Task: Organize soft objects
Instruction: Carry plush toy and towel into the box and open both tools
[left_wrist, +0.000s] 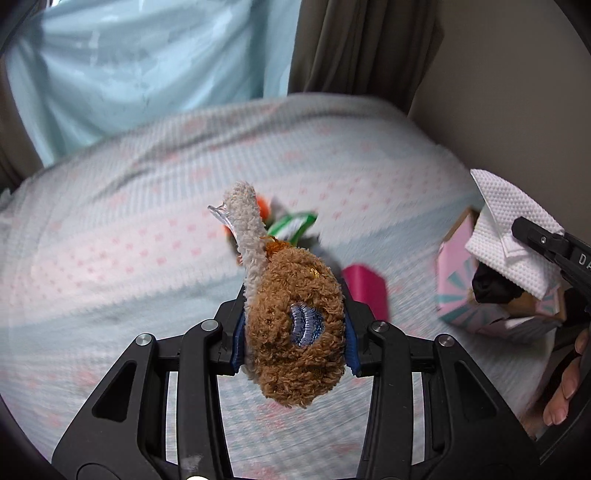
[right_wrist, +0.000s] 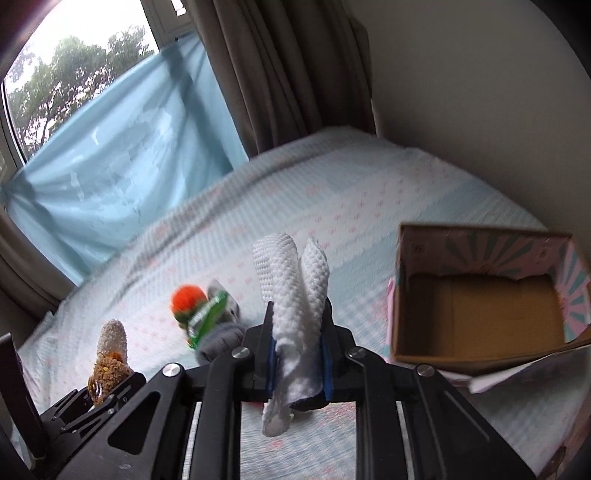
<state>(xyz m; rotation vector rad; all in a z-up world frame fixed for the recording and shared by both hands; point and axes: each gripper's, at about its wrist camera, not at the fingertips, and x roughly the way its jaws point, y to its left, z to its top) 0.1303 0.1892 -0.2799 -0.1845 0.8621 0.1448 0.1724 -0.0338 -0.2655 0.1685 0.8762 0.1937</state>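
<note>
The left gripper (left_wrist: 293, 328) squeezes the brown toy (left_wrist: 295, 325); the right gripper (right_wrist: 298, 354) pinches the white cloth (right_wrist: 295, 291); the box (right_wrist: 480, 295), probably empty, waits at 2 o'clock; drop the cloth in gently, then the toy.

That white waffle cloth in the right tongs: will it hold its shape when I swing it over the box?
Probably not: the white cloth folds double and droops below the right tongs, so it looks floppy and light. Its textured weave should resist slipping.
</note>
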